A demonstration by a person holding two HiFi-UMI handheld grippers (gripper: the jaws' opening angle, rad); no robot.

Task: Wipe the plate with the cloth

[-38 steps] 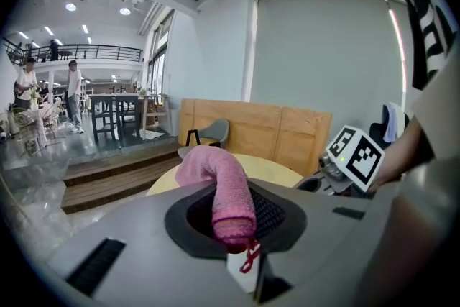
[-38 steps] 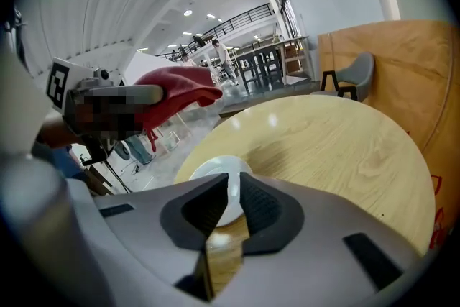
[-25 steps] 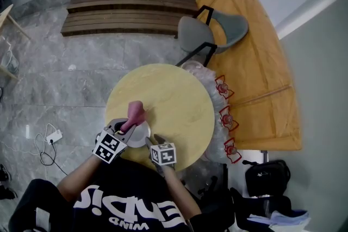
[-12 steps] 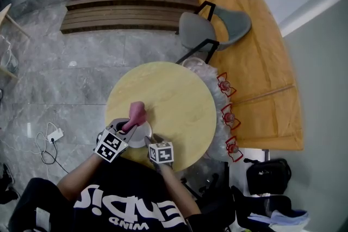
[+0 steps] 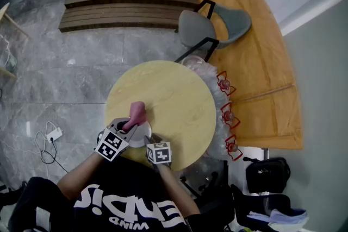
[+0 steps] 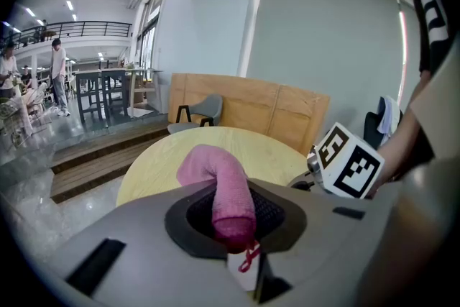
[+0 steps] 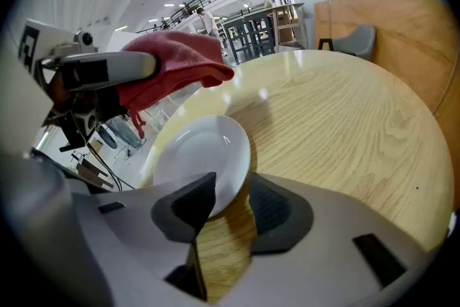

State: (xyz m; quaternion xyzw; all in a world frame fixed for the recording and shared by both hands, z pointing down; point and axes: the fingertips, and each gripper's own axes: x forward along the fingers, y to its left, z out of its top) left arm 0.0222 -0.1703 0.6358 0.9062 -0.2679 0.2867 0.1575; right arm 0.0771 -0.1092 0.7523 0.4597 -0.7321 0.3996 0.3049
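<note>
left gripper (image 5: 124, 127): lower left of centre in head view. Fingers (image 6: 188, 223) clenched on the near end of the cloth.
cloth (image 6: 219, 183): pink, rolled up. Sticks out forward past the fingers and droops at the tip. In right gripper view it hangs at upper left, above the plate's far rim. Gripped by one end, likely so the loose part is free to rub.
plate (image 7: 200, 154): small, white, at the near edge of the bench, between the two grippers. Looks tipped up off the wood, with a shadow under it.
right gripper (image 7: 228, 206): bottom centre of head view. Fingers (image 7: 188, 206) pinch the plate's near rim, one pad on each side. Judgement: it acts as a clamp so the plate doesn't skate while being wiped.
bench (image 7: 345, 126): round, light wood.
step: cloth is poised over the plate face. Can't tell if they touch. Wipe looks about to start, or barely started.
risk: the rim grip is thin, so side load from the cloth could twist the plate out.
</note>
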